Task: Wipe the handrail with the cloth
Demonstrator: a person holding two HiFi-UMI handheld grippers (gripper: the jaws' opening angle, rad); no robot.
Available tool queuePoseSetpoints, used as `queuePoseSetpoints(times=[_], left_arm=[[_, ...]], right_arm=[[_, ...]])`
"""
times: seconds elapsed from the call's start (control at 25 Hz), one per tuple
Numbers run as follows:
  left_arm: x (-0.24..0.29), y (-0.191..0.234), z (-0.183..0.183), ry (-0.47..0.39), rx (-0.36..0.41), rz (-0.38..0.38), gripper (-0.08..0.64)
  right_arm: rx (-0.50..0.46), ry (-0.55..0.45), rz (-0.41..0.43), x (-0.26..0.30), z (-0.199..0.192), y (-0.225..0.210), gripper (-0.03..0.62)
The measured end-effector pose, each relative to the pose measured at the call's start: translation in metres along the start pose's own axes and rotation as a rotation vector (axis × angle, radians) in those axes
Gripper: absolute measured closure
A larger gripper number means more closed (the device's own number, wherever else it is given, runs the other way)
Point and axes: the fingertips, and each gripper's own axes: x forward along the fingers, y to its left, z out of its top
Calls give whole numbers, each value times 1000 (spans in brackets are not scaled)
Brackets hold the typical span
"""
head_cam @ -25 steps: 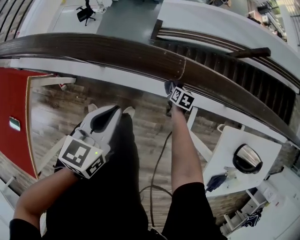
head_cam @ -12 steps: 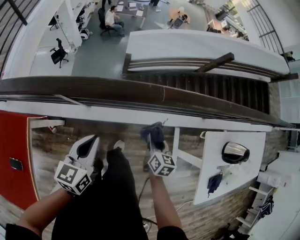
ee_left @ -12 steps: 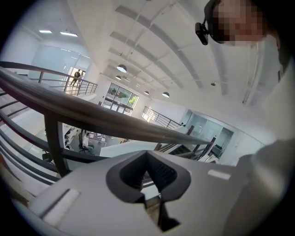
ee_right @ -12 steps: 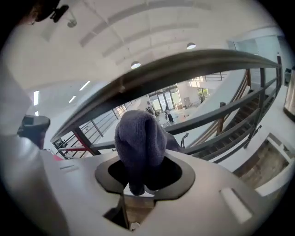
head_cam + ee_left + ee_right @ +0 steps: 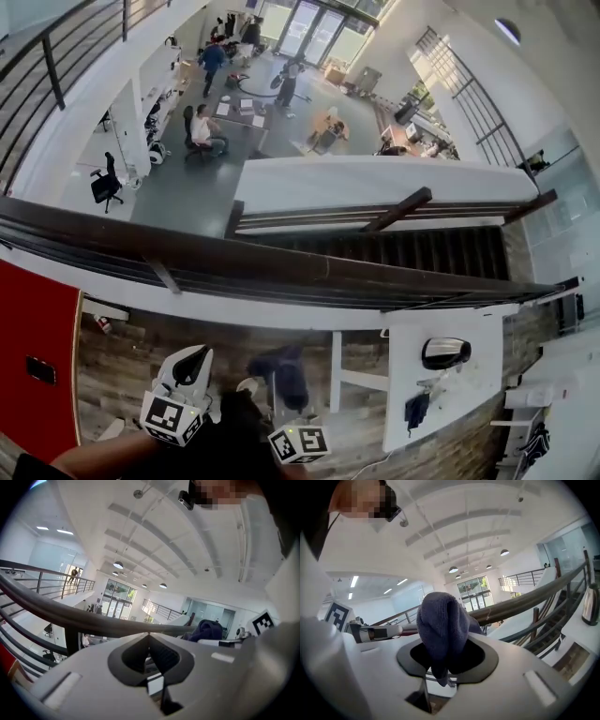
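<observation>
Navy cloth (image 5: 440,616), soft, light and floppy by my judgement, was pinched at its bunched middle by my right gripper (image 5: 447,639). My left gripper (image 5: 149,637) had its jaws together on nothing, with the dark handrail (image 5: 281,267) beyond.

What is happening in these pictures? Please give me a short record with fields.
Place: upper level above an open office floor
Handrail: dark, runs across the head view
Right gripper: shut on a blue cloth
Cloth position: held short of the handrail, not touching
Left gripper: shut, empty
Wiping: not under way
</observation>
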Motion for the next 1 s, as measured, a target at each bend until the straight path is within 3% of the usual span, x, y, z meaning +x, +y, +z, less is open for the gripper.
queuePoseSetpoints(times=[0.12, 0.28, 0.44, 0.72, 1.0], left_arm=[[3, 0, 20, -53, 31, 12, 560], [10, -1, 37, -136, 62, 47, 560], [-1, -8, 61, -240, 127, 96, 560], [-10, -6, 76, -280, 140, 126, 560], [-16, -13, 67, -269, 121, 131, 560]], right_arm=[[-17, -51, 36, 9, 27, 22, 486], [-192, -147, 97, 21, 64, 34, 491], [-249, -215, 116, 19, 75, 35, 491], [-271, -245, 178, 22, 84, 51, 491], [-274, -254, 217, 11, 81, 58, 491]])
